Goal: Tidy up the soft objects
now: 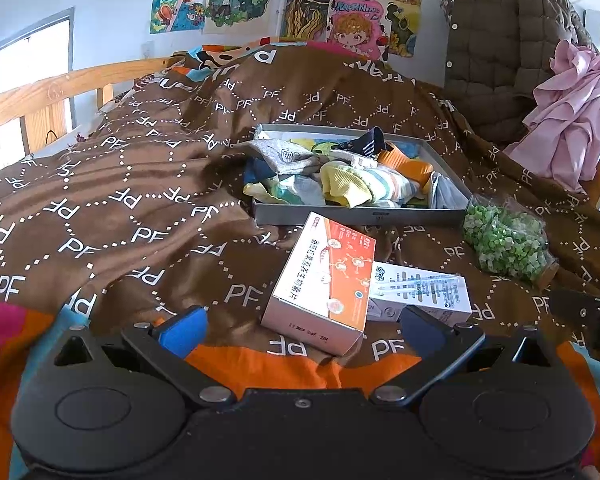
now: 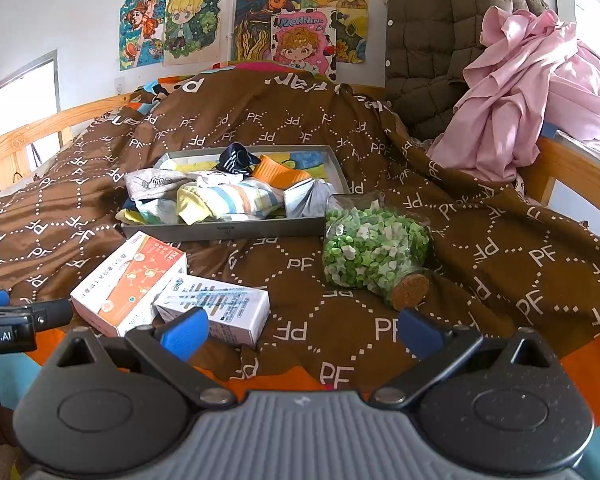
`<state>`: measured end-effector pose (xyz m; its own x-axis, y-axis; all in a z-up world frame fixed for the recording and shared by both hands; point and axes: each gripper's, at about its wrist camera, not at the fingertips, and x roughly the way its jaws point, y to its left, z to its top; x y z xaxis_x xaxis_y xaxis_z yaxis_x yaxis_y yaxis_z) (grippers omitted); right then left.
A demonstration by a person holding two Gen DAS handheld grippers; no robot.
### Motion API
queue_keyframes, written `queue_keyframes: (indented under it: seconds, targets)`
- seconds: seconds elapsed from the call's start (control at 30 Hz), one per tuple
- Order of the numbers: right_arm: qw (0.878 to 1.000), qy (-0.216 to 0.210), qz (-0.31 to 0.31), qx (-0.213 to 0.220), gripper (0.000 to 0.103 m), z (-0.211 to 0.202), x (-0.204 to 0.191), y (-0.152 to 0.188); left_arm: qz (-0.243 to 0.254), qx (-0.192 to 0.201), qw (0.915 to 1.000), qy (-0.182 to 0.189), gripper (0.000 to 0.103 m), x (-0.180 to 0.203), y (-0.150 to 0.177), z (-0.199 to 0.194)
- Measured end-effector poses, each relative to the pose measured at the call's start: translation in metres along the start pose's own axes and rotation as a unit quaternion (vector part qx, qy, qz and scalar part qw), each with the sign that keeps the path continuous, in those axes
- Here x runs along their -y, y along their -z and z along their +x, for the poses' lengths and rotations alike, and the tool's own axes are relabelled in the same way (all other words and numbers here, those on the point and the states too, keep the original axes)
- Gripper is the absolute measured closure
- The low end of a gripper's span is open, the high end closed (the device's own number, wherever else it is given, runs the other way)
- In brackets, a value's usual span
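While both tongs gape empty | socks (image 2: pixel 220 196) in tray (image 2: pixel 228 232) ahead

Lighting: bright daylight, entering from window (image 1: pixel 32 52) at left, which was blown out to white. Shadows: soft, falling beside tray (image 1: pixel 360 216) on the bed. Focus: sharp centrally. Distortion: strong fisheye bending at edges, dark vignetted corners. Colours vivid; no motion blur.
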<state>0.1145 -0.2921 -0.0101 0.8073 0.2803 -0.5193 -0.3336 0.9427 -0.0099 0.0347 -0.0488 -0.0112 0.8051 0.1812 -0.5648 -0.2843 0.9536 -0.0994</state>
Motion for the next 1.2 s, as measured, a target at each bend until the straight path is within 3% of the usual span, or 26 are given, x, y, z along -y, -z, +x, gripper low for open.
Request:
queue_keyframes:
  seconds: [1.2]
  targets:
    - [1.0, 0.0, 0.0, -0.004, 0.0, 0.0005, 0.0021, 0.0026, -0.001, -0.005, 1.0, -0.003, 0.001, -0.002, 0.0037, 0.0025]
